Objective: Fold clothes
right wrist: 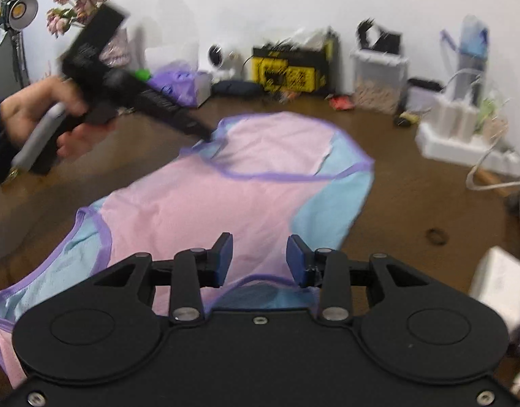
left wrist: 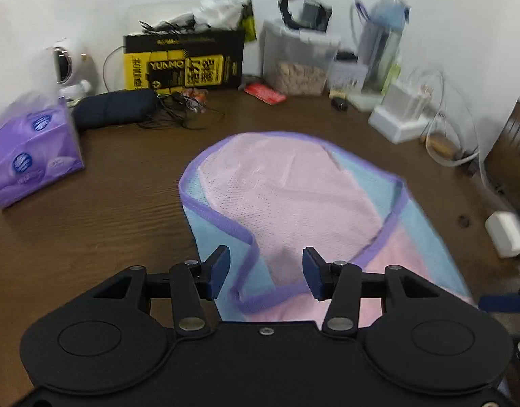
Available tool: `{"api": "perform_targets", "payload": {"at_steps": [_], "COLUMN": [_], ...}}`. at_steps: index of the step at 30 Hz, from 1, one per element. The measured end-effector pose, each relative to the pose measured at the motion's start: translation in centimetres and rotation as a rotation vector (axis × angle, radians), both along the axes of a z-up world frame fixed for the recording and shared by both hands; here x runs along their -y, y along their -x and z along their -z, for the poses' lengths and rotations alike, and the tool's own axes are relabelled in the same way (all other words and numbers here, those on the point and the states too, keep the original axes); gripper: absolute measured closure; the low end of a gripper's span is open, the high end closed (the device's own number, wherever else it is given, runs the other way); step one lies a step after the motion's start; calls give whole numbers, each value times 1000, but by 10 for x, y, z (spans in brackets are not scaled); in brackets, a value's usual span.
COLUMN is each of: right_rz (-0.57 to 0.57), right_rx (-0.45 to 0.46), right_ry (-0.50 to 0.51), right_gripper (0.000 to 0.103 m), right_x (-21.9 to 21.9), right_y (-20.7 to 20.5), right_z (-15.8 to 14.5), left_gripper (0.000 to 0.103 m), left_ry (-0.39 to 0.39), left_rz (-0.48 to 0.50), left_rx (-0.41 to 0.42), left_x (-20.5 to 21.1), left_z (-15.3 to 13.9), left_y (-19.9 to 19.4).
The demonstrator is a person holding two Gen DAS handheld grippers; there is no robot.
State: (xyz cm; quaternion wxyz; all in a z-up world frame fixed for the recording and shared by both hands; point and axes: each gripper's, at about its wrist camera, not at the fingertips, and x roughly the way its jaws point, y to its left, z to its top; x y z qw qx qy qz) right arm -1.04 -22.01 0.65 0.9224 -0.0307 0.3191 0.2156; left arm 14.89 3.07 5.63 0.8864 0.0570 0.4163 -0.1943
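Both the left gripper [left wrist: 265, 273] and right gripper [right wrist: 259, 260] hang with jaws apart, gripping nothing, over a pink-and-blue mesh vest [right wrist: 205, 200] with purple trim. It lies flat on the brown table [left wrist: 90, 224], its length running diagonally away. Beyond: purple tissue pack [left wrist: 29, 156], yellow box [left wrist: 183, 59], clear container [left wrist: 299, 61].

I see a pink and light-blue mesh garment [left wrist: 287, 200] edged in purple binding, lying on the dark brown wood-grain bench [left wrist: 107, 224]. My left tool [left wrist: 265, 273] and right tool [right wrist: 259, 260] are black with dark blue pads [left wrist: 221, 271]. Behind, I make out a purple tissue pack [left wrist: 29, 159] with blue-and-white round marks, a yellow and black box [left wrist: 183, 61], a small red packet [left wrist: 265, 93], a navy pouch [left wrist: 114, 108] and a white wall [left wrist: 463, 6].
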Motion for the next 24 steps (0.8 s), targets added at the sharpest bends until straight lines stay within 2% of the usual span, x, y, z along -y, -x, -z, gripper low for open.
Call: {"api": "perform_targets", "payload": {"at_steps": [1,2,5,9,13,15,17,18,19,21,22,24], "right_rz": [-11,-18,-30,-40,-46,-53,-59,-61,-63,-56,-46,-27], "right_rx": [-4,-10,-29,-32,-15,-4,1,4,6,12,25,49], "right_ry": [2,0,6,12,40,54,62,65,70,73,66,53], "right_gripper": [61,61,61,60,59,57,50,47,46,45,45,45], "right_x": [-2,-4,-6,-8,-15,-18,-21,-23,-24,-24,-21,-16], "right_y": [-1,-2,-6,-8,6,8,10,10,10,9,8,6], "right_z": [5,8,12,16,19,20,21,21,21,17,12,2], "left_gripper": [80,93,101,102,101,101,101,101,100,99,94,74], "left_ry": [-10,-7,-2,-19,-71,-45,-68,-96,-130,-130,-124,-113], "left_rz": [-17,-22,-9,-74,-252,-269,-251,-255,-263,-290,-294,-304], "left_rx": [-27,-55,-67,-8,97,63,16,20,23,15,18,25], "left_x": [-1,-3,-9,-23,-49,-53,-51,-49,-47,-49,-52,-57], "left_z": [5,8,10,4,-12,-13,-7,-4,1,6,7,6], "left_y": [-5,-8,-4,1,-3,-5,-2,1,5,8,9,7]}}
